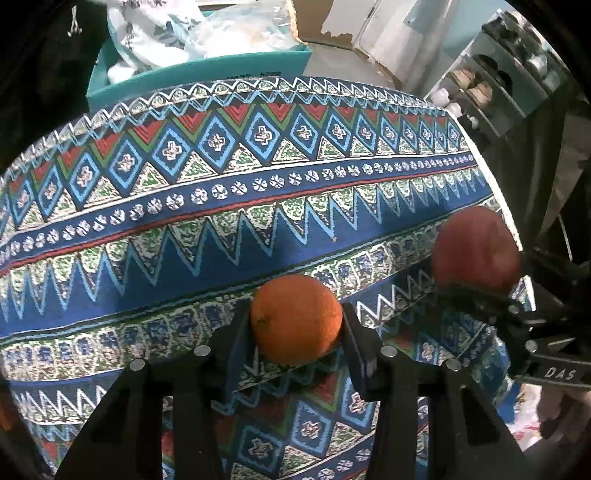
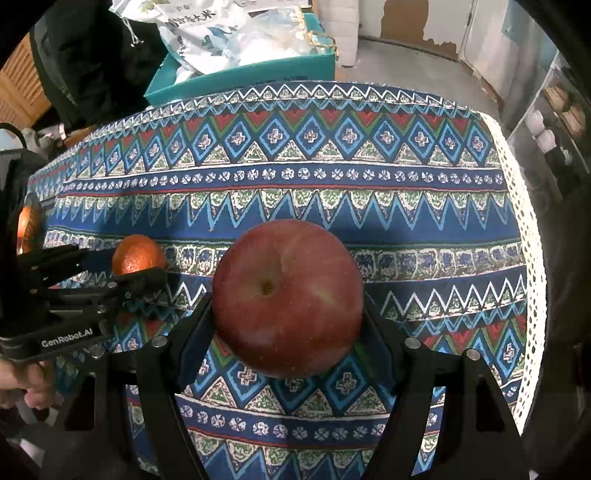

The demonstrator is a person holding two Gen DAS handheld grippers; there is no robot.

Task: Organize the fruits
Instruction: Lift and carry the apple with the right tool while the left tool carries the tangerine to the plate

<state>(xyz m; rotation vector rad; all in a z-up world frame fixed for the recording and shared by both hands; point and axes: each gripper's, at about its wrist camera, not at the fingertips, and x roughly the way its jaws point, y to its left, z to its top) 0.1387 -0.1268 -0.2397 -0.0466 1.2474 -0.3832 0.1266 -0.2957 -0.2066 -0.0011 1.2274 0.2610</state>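
The orange [image 1: 295, 319] is a deep, even orange with a fine pebbled skin and one small dark speck near its left side. The apple [image 2: 288, 299] is dark red, streaked with paler pinkish-yellow patches, and brown in its stem hollow. Both grippers, left [image 1: 295, 332] and right [image 2: 288, 325], are matt black with silver pin heads; white lettering marks their bodies. The tabletop [image 2: 406, 221] wears a cloth of navy blue, banded with light-blue zigzags, red and green triangles, blue diamonds holding white crosses, rows of white rosettes and a thin red line; its right edge is white lace. Behind it stands a teal box [image 2: 236, 79] holding white-and-blue printed bags [image 2: 221, 33].
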